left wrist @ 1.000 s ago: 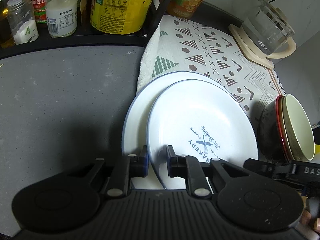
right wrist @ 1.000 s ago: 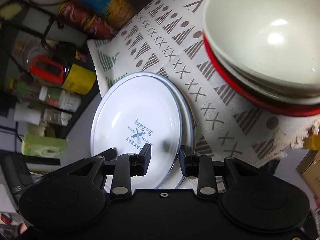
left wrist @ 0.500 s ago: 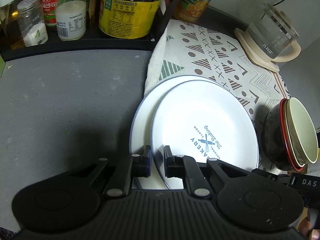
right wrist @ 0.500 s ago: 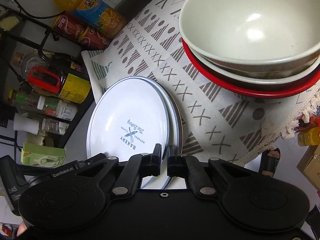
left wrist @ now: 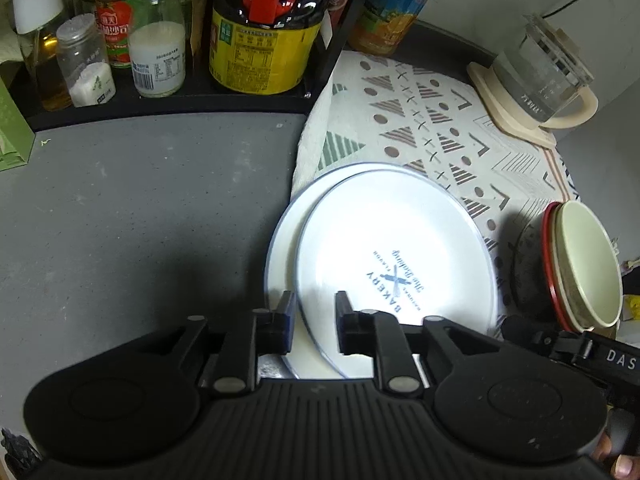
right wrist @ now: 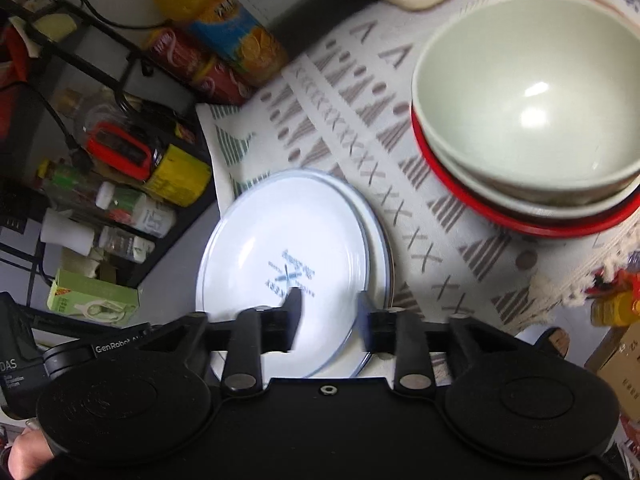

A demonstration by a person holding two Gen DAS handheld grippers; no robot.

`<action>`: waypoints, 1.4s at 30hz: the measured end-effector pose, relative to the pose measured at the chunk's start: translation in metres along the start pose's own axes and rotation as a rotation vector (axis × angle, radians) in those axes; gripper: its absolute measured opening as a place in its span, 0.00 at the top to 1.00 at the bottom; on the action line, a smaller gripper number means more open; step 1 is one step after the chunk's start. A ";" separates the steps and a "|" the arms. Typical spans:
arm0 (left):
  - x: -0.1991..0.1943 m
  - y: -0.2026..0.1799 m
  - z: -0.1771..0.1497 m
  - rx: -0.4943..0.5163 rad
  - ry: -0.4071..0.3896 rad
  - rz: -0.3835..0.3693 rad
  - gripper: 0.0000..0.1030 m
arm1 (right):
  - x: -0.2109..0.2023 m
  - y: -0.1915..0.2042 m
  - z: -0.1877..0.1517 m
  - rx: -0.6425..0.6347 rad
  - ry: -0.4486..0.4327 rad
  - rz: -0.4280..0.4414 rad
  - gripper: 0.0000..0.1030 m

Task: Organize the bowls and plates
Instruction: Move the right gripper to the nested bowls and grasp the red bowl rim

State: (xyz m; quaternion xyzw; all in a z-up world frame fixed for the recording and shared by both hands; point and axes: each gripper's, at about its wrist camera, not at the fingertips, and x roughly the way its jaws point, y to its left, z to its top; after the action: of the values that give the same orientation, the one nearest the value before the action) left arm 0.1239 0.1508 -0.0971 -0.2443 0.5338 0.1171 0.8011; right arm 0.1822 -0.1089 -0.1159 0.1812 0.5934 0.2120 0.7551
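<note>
Two white blue-rimmed plates lie stacked on a patterned cloth (left wrist: 420, 120). The top plate (left wrist: 392, 248) (right wrist: 280, 232), printed BAKERY, sits shifted off-centre on the lower plate (left wrist: 282, 248) (right wrist: 380, 248). My left gripper (left wrist: 315, 300) is open, its fingers straddling the top plate's near rim. My right gripper (right wrist: 329, 296) is open too, over the same plate's opposite rim. A stack of bowls (left wrist: 584, 264) (right wrist: 528, 120), a cream one on top and a red-rimmed one at the bottom, stands on the cloth beside the plates.
A black rack with bottles and jars (left wrist: 256, 40) lines the back. A glass kettle (left wrist: 536, 68) stands on its cream base at the far right. Grey countertop (left wrist: 140, 200) stretches left of the cloth, with a green box (left wrist: 12, 136) at its edge.
Both grippers were shut on the top plate's rim half a second ago; now both have opened. The plate lies on the lower one. The right view has pulled back slightly.
</note>
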 end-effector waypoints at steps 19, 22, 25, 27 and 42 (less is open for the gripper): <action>-0.005 -0.080 0.005 0.028 -0.017 -0.084 0.38 | -0.068 -0.040 0.002 -0.018 -0.165 -0.067 0.07; -0.001 -0.096 0.005 0.002 -0.010 -0.095 0.38 | -0.078 -0.056 0.007 -0.012 -0.180 -0.070 0.05; 0.001 -0.115 0.007 0.013 -0.023 -0.106 0.38 | -0.084 -0.070 0.014 -0.008 -0.190 -0.083 0.03; 0.005 -0.129 0.009 0.027 -0.020 -0.113 0.38 | -0.088 -0.080 0.020 0.000 -0.200 -0.093 0.03; 0.044 -0.198 0.019 0.002 0.010 -0.149 0.38 | -0.093 -0.130 0.074 -0.033 -0.194 -0.110 0.01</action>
State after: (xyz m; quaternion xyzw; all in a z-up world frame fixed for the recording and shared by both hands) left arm 0.2455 -0.0118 -0.0785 -0.2831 0.5184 0.0555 0.8050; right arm 0.2482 -0.2697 -0.0911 0.1557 0.5231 0.1613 0.8222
